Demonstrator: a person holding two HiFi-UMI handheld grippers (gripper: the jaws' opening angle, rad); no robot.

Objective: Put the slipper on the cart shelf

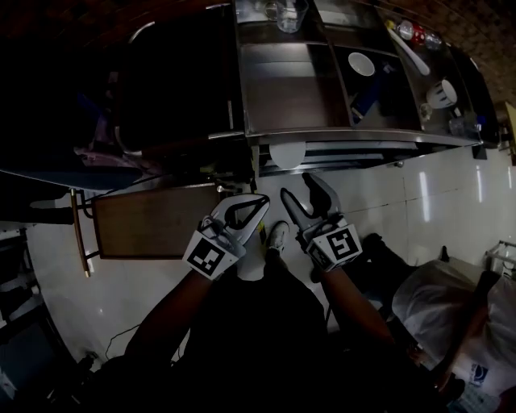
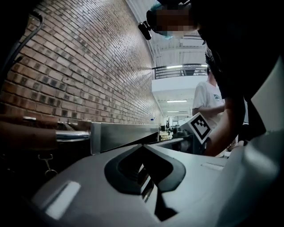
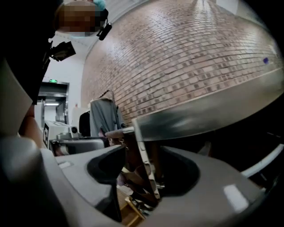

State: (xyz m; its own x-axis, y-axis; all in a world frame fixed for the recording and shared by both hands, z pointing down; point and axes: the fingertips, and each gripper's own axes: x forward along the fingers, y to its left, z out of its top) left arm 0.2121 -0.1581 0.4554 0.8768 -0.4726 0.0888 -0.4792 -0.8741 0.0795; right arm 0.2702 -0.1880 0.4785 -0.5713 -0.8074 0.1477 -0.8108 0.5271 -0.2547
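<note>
Neither gripper held anything. The left gripper had its fingers pressed together at the tips with nothing between them. The right gripper had its fingers spread wide, and only the cart and the floor showed through the gap. Both hung just in front of the cart's steel rim, above the person's own white shoe.

The slipper was probably the pale rounded shape on the lower shelf, tucked just under the top rim, though the dim light left that uncertain. If so, it lay right at the shelf's front edge, perhaps poking out past it.

That edge was the main risk. A bump to the cart from a gripper, or a spread finger catching the rim, could slide the slipper off onto the floor. The same knock could rattle the glass and the bowl sitting on top. If the pale shape was something else, the slipper was out of sight and the job was not done.
</note>
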